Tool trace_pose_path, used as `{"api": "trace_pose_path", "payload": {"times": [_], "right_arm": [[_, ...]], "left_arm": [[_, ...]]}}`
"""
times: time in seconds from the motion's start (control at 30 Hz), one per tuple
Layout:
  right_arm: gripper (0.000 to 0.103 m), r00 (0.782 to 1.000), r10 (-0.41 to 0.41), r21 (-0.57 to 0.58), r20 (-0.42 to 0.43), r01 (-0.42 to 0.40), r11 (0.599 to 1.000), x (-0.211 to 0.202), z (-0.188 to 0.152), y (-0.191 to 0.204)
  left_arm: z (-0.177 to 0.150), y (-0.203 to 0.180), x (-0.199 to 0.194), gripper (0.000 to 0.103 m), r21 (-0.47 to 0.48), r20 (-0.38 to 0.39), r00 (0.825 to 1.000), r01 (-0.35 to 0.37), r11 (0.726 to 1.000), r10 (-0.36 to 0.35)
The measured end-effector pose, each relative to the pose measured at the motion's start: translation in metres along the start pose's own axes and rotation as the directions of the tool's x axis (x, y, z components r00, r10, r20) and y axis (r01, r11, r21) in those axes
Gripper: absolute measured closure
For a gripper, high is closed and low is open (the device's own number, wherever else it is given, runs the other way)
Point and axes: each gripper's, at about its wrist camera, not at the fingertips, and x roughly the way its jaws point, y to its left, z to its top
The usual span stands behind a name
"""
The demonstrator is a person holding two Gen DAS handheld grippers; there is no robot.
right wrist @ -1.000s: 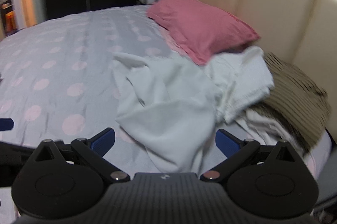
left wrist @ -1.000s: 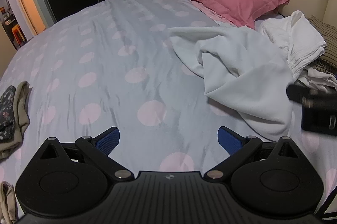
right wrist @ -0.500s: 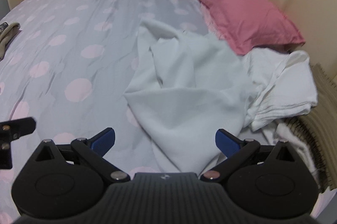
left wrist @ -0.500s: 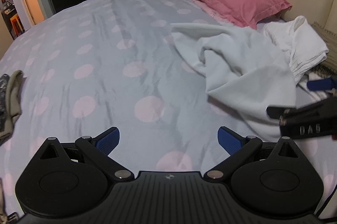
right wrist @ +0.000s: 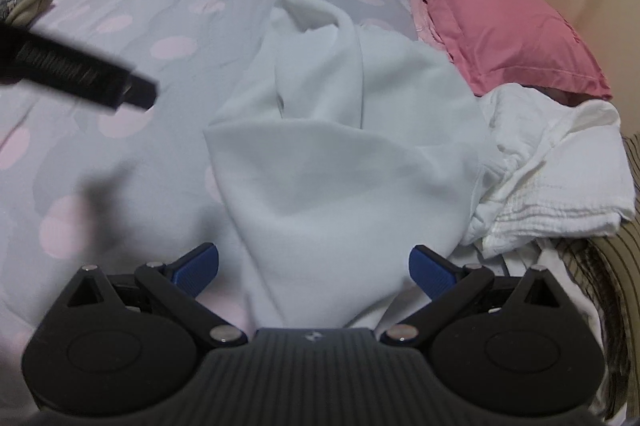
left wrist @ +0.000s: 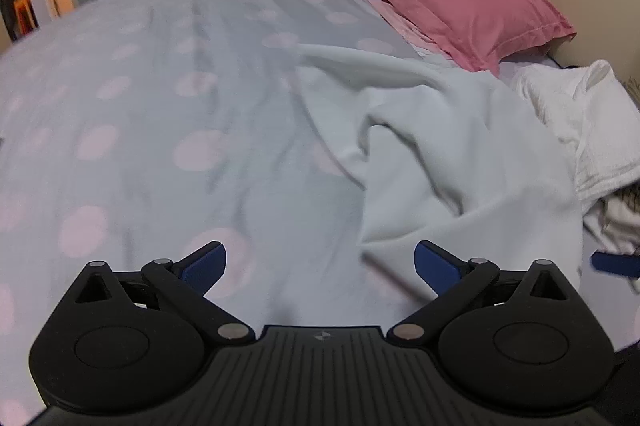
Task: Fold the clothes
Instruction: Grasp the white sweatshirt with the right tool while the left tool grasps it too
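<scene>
The pale garment lies crumpled on the bed, filling the centre of the right wrist view; its long axis runs from the bottom centre up toward the upper middle. The right hand-held gripper hovers straight over its near end, fingers spread wide and empty, so it looks the nearer one. The left hand-held gripper, likewise released, has the garment to its right. A pink pillow sits upper right.

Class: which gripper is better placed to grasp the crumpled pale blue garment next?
Right. The open right gripper has the pale blue garment lying between its fingers; the open left gripper faces mostly bare spotted bedspread.
</scene>
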Motion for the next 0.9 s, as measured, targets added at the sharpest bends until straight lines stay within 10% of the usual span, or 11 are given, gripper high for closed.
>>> {"api": "trace_pose_path", "payload": {"times": [0.27, 0.7, 0.83, 0.9], "right_arm": [[0.001, 1.0, 0.013, -0.09, 0.016, -0.012, 0.996, 0.028, -0.014, -0.007], [0.001, 0.999, 0.049, -0.187, 0.003, -0.048, 0.981, 0.063, -0.02, -0.008], [0.018, 0.997, 0.072, -0.197, -0.001, -0.071, 0.978, 0.065, -0.018, -0.012], [0.057, 0.997, 0.071, -0.185, -0.015, -0.073, 0.98, 0.064, -0.014, -0.014]], "left_arm": [[0.008, -0.012, 0.044, 0.0, -0.013, 0.026, 0.987, 0.157, 0.988, -0.156], [0.017, -0.054, 0.103, 0.0, 0.01, -0.114, 0.979, 0.172, 0.985, -0.17], [0.012, -0.039, 0.106, 0.051, -0.146, -0.124, 0.949, 0.273, 0.951, -0.291], [0.01, -0.043, 0.101, 0.062, -0.125, -0.125, 0.951, 0.269, 0.955, -0.284]]}}
